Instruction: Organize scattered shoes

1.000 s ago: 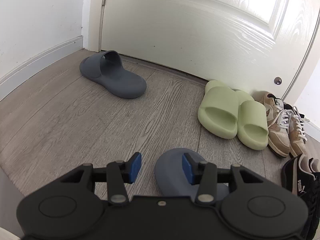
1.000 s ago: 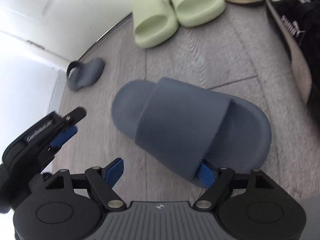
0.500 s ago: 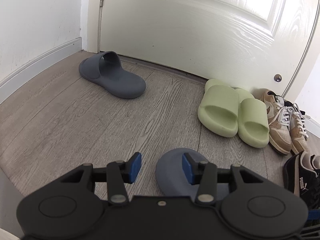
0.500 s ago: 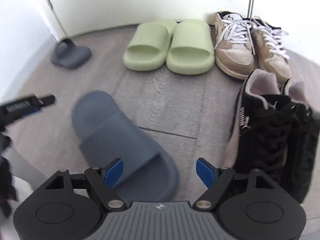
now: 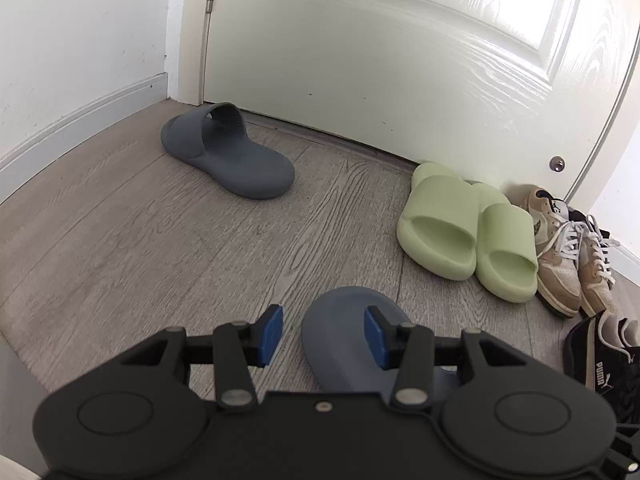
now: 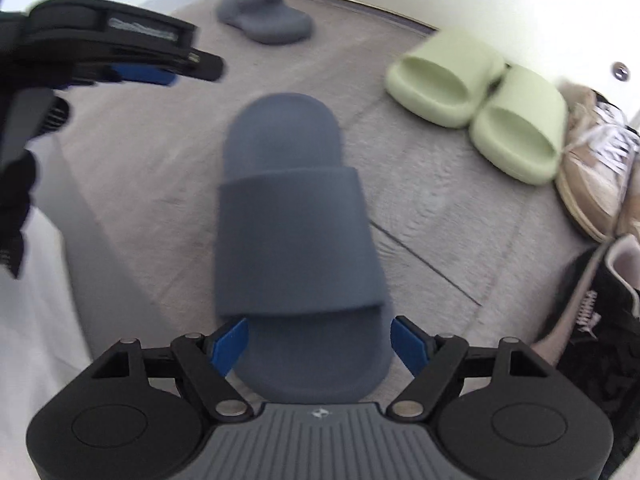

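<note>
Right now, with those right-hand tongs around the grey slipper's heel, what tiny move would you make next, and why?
Probably squeeze the right tongs shut on the near grey slipper. Its heel sits between the blue pads, which stand wide at its sides. Its mate lies far off by the door, while the green slippers already stand paired.

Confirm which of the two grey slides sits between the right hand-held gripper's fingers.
The near grey slide, out on the open floor, heel end between the right hand-held gripper fingers. The other grey slide lies far off by the door.
</note>
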`<state>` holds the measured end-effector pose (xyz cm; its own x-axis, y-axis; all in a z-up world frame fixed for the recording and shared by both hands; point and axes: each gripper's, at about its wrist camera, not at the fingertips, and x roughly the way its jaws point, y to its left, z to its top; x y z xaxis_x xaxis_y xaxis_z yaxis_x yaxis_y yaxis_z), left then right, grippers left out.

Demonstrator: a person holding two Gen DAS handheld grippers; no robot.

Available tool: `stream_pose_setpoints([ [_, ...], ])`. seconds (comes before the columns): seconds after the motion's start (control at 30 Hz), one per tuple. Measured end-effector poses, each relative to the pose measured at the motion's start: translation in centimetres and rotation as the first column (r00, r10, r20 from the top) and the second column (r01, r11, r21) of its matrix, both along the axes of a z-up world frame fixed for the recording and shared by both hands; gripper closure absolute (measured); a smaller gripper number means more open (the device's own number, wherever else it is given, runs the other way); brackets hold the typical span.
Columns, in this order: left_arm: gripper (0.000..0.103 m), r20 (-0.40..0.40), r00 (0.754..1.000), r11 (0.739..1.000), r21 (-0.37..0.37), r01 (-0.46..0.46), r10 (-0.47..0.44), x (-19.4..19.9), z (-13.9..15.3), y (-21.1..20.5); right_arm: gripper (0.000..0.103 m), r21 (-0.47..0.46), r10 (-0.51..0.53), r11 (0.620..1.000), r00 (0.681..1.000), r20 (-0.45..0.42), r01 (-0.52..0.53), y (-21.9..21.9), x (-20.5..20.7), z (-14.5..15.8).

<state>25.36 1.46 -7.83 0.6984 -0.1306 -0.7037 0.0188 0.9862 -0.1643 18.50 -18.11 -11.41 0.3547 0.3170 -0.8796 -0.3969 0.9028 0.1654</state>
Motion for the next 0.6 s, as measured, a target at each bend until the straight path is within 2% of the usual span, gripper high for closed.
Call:
stream_pose_setpoints([
  [0.07,0.057,-0.004,1.0,1.0,-0.017,-0.004,0.003,0.1,0.0,0.2,0.023,-0.004,-0.095,0.995,0.995,0.025,0.095,-0.9,0.3,0.2],
  [0.1,0.057,-0.005,1.0,1.0,-0.021,-0.004,0.004,0.1,0.0,0.2,0.02,-0.033,-0.15,0.988,0.988,0.034,0.151,-1.6,0.6,0.0],
  [0.17,0.057,-0.005,1.0,1.0,-0.02,-0.006,0.006,0.1,0.1,0.3,0.02,-0.007,-0.187,0.982,0.982,0.016,0.188,-2.6,0.7,-0.2],
  [0.3,0.057,0.004,1.0,1.0,-0.015,-0.009,0.009,-0.1,0.2,0.4,0.02,-0.021,-0.199,0.98,0.979,0.056,0.2,-3.0,0.6,0.7],
  [0.33,0.057,0.003,1.0,1.0,-0.019,-0.01,0.01,0.0,0.2,0.4,0.02,-0.045,-0.221,0.973,0.972,0.083,0.225,-3.2,0.5,1.1],
  [0.4,0.057,-0.003,1.0,0.999,-0.034,-0.008,0.008,0.1,0.2,0.5,0.02,-0.161,-0.224,0.956,0.965,0.138,0.245,-2.8,0.4,1.3],
  [0.43,0.057,-0.007,1.0,0.999,-0.036,-0.006,0.006,0.1,0.1,0.5,0.02,-0.22,-0.197,0.949,0.969,0.146,0.226,-2.5,0.7,1.1],
  [0.53,0.057,-0.004,1.0,1.0,-0.016,0.002,-0.002,0.1,0.1,0.2,0.021,-0.31,-0.08,0.944,0.991,0.106,0.109,-1.2,1.0,-0.1],
  [0.6,0.057,0.004,1.0,1.0,-0.002,0.007,-0.007,-0.1,0.2,-0.1,0.021,-0.297,-0.014,0.954,0.997,0.075,0.036,-0.6,1.1,-0.7],
])
